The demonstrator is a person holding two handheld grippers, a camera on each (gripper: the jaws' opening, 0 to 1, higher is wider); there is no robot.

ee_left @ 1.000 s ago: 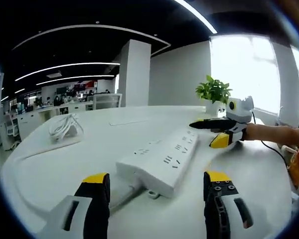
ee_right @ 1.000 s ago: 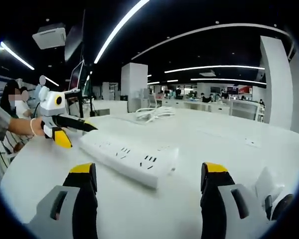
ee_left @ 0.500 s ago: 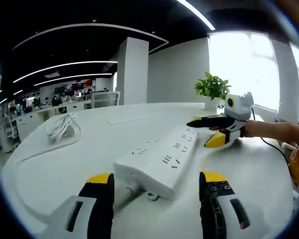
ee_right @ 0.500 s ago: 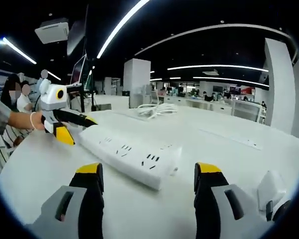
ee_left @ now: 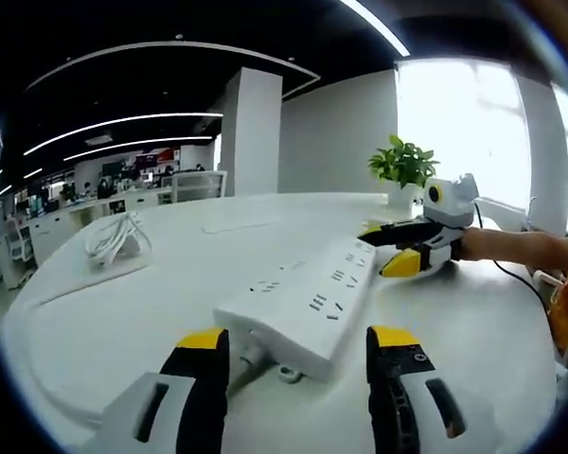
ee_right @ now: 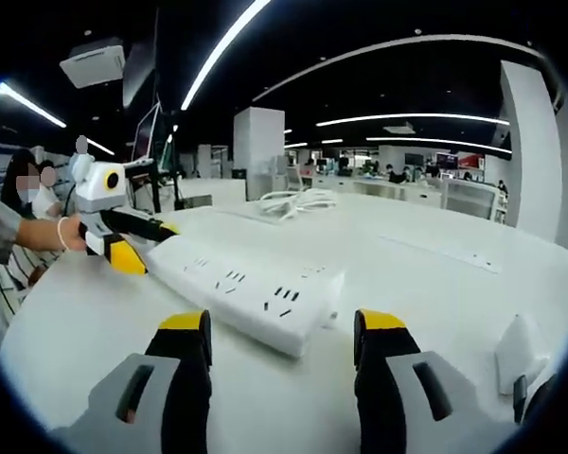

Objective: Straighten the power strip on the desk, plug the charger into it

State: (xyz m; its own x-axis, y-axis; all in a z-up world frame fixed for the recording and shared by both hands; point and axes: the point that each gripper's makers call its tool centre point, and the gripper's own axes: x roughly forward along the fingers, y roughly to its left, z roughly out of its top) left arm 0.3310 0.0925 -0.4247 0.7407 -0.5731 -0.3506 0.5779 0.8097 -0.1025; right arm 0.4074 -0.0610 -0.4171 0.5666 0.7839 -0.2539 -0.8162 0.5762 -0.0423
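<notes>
Left gripper view: left hand-held gripper [ee_left: 296,364] spread wide, holding nothing, jaws straddling the near end of the white power strip [ee_left: 304,303] without clear contact. Strip lies flat on the white counter [ee_left: 151,312], running away toward the right hand-held gripper [ee_left: 390,248], which sits at its far end. Potted plant [ee_left: 404,173] behind it. Coiled white cable [ee_left: 116,238] well apart at left.

Right gripper view: right hand-held gripper [ee_right: 281,348] spread, empty, jaws either side of the strip's [ee_right: 249,296] near end. Left hand-held gripper [ee_right: 144,244] at the far end, held by a hand [ee_right: 71,233]. White charger [ee_right: 517,351] on the counter [ee_right: 426,274] at right, apart from the strip.
</notes>
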